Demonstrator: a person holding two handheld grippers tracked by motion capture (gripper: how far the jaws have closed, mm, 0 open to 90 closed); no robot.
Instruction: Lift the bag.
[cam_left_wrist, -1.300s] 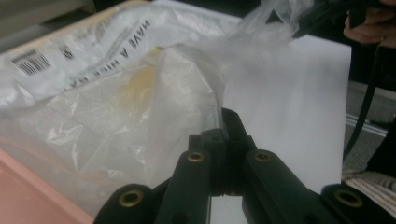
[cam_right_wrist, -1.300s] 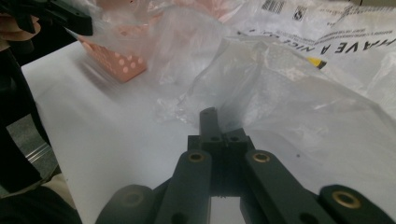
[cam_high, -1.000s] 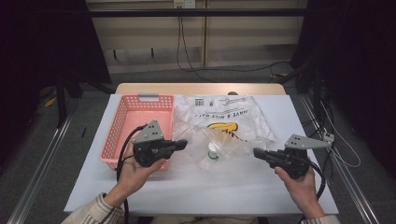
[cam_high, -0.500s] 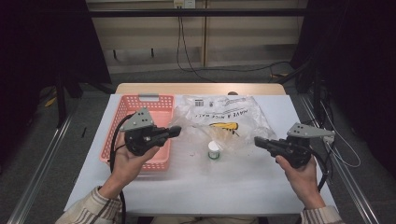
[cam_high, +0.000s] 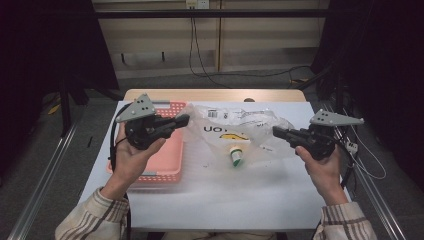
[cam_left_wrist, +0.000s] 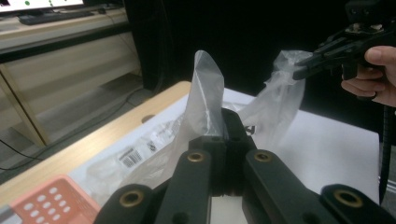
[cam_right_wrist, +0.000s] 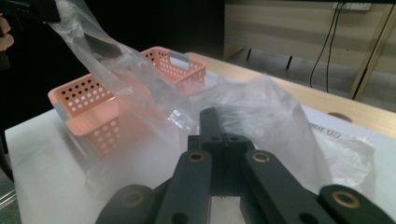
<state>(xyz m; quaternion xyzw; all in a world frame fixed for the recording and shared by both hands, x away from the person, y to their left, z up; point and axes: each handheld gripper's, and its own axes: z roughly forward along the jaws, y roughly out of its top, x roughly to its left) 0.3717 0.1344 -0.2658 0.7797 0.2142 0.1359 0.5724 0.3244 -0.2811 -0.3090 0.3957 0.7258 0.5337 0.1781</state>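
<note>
Here, both tools, left and right, pinch clear bag; small bottle inside.

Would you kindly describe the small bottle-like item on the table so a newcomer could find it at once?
Start at the white table and find the pink perforated basket on its left side. Just right of it, a clear printed plastic bag is pinched by the left gripper and the right gripper. Beneath it lies the little white bottle, the only thing with a green cap.

Apparently plaid sleeves; black grippers, grey plates.
</note>
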